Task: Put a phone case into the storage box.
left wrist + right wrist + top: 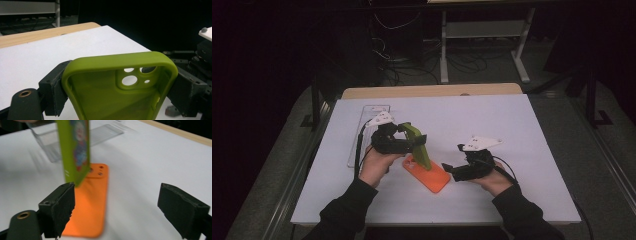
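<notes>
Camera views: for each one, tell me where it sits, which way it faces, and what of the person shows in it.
High view: above the person's side, looking forward and down at the white table; both forearms, left gripper, right gripper.
Left gripper view: rides the left gripper, looking along its jaws, clamped on the green phone case.
Right gripper view: rides the right gripper, facing the orange phone case between open jaws.
All three share the green case.

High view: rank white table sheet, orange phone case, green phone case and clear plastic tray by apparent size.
1. White table sheet.
2. Clear plastic tray.
3. Orange phone case and green phone case: unsure, the green stands tilted and partly covered.
</notes>
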### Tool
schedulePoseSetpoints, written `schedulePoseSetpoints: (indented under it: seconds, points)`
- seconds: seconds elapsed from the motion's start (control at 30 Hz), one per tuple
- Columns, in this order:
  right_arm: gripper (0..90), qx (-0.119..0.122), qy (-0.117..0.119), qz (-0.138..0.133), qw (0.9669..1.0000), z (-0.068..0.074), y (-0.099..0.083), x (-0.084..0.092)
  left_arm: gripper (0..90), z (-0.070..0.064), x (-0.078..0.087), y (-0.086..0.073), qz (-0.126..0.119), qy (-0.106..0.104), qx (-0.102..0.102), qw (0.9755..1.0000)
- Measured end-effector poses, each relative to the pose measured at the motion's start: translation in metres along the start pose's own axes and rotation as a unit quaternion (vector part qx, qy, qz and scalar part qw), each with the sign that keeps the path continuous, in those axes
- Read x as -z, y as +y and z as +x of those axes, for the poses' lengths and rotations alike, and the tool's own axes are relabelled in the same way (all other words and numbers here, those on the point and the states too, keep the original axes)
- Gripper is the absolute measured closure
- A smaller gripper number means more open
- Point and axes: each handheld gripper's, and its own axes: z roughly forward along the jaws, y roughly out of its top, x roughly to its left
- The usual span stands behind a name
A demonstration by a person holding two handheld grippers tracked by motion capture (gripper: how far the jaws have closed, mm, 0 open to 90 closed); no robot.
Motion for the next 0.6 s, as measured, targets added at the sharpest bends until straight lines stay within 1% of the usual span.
schedulePoseSetpoints:
  seconds: [0.03,0.07,0.13,0.23,0.27,0.3,0.37,0.5,0.6]
  points:
    - [12.5,0.001,-0.006,-0.002,1.0,-0.002,-0.002,0.002,14.9,0.0,0.0,0.0,0.0,0.0,0.001,1.0]
    - [12.2,-0.004,-0.013,-0.003,0.9999,-0.006,-0.005,0.005,14.9,0.0,0.0,0.0,-0.001,0.0,0.002,1.0]
    - [10.1,-0.01,-0.017,-0.006,0.9998,-0.012,-0.01,0.011,14.9,0.0,0.001,0.0,-0.003,0.0,0.001,1.0]
    - [7.1,-0.021,-0.028,-0.004,0.9994,-0.02,-0.018,0.02,14.9,0.0,0.002,0.001,-0.004,-0.001,0.0,1.0]
    - [4.8,-0.023,-0.032,-0.006,0.9992,-0.021,-0.021,0.022,14.9,0.0,0.002,0.001,-0.007,0.0,0.002,1.0]
    - [3.8,-0.023,-0.036,-0.006,0.9991,-0.023,-0.023,0.025,14.9,0.0,0.002,0.001,-0.008,0.0,0.003,1.0]
    - [1.9,-0.031,-0.038,-0.011,0.9988,-0.028,-0.03,0.033,14.9,0.0,0.002,0.001,-0.009,0.0,0.006,0.9999]
    - [0.9,-0.032,-0.04,-0.006,0.9987,-0.03,-0.037,0.037,14.9,0.001,0.002,0.003,-0.004,0.001,0.004,1.0]
    - [0.0,-0.026,-0.046,0.007,0.9986,-0.031,-0.046,0.038,14.9,0.001,0.003,0.003,-0.009,0.001,0.002,1.0]
